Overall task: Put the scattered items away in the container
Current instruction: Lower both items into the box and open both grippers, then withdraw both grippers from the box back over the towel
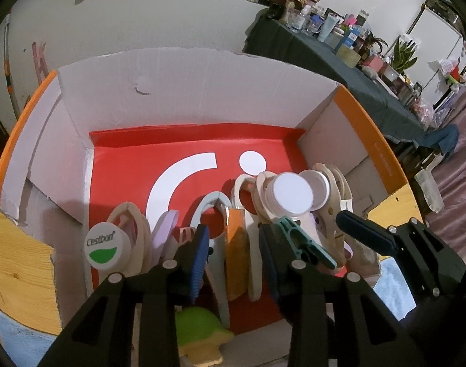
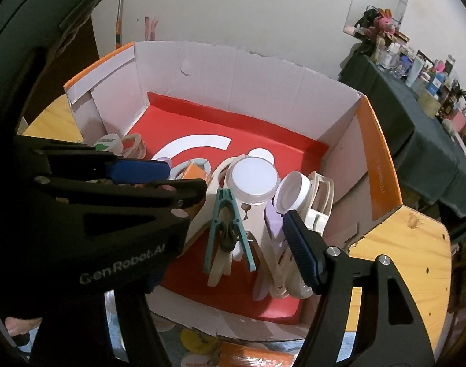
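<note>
The cardboard box (image 2: 263, 70) with its red floor sits on the wooden counter (image 2: 410, 244) and holds pegs and lids in a heap. A teal peg (image 2: 230, 229) lies on cream pegs below a white lid (image 2: 253, 181). The right gripper (image 2: 248, 211) is spread wide above it, pinching nothing. The left gripper (image 1: 236, 260) is part spread over an orange piece (image 1: 236, 253), pads not pressing.

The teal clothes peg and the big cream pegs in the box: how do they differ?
The teal clothes peg is slimmer and shorter than the cream pegs, and darker in colour. The teal clothes peg lies on top of the pile, while the cream pegs lie beneath it, partly covered by a white lid. Both kinds are spring clips and lie inside the cardboard box.
</note>
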Demonstrator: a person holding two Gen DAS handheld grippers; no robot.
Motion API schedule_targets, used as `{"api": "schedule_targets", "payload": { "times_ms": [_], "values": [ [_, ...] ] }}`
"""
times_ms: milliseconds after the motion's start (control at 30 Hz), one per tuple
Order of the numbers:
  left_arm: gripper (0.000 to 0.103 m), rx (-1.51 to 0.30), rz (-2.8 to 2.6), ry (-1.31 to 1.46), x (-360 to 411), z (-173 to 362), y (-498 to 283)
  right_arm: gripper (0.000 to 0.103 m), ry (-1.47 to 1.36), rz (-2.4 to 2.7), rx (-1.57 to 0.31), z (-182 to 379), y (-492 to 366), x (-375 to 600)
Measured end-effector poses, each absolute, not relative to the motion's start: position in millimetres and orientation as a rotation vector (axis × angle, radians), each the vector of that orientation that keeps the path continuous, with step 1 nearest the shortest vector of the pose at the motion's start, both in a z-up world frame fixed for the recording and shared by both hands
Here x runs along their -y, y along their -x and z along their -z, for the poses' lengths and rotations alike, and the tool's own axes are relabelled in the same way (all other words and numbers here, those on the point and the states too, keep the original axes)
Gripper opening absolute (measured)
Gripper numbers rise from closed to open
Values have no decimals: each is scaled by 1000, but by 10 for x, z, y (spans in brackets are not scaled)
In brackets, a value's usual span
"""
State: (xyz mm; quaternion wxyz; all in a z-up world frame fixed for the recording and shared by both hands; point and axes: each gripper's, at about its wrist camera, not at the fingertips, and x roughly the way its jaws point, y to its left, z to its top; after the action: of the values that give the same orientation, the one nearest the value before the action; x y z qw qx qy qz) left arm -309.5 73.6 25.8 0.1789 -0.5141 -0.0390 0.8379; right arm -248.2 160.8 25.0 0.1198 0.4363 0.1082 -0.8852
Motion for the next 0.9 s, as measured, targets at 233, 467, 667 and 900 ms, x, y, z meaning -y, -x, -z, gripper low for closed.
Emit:
{"api": "schedule_targets", "payload": {
  "times_ms": [233, 467, 667, 900],
  "values": [
    [43, 117, -2391, 1439, -651, -354, 3080, 67, -1255, 2601, -309, -330, 2444, -1619],
    [49, 57, -2469, 1360, -480, -667, 2813, 67, -1210, 2627, -300, -509, 2259, -1637],
    [56, 28, -2481, 1291, -351, -889, 2406, 67, -1142, 2651, -286, -722, 1899, -1637],
    [61, -52, -2459, 1261, -242, -888, 1811, 72, -1078, 2665, -251, -863, 1358, -1689]
  ]
}}
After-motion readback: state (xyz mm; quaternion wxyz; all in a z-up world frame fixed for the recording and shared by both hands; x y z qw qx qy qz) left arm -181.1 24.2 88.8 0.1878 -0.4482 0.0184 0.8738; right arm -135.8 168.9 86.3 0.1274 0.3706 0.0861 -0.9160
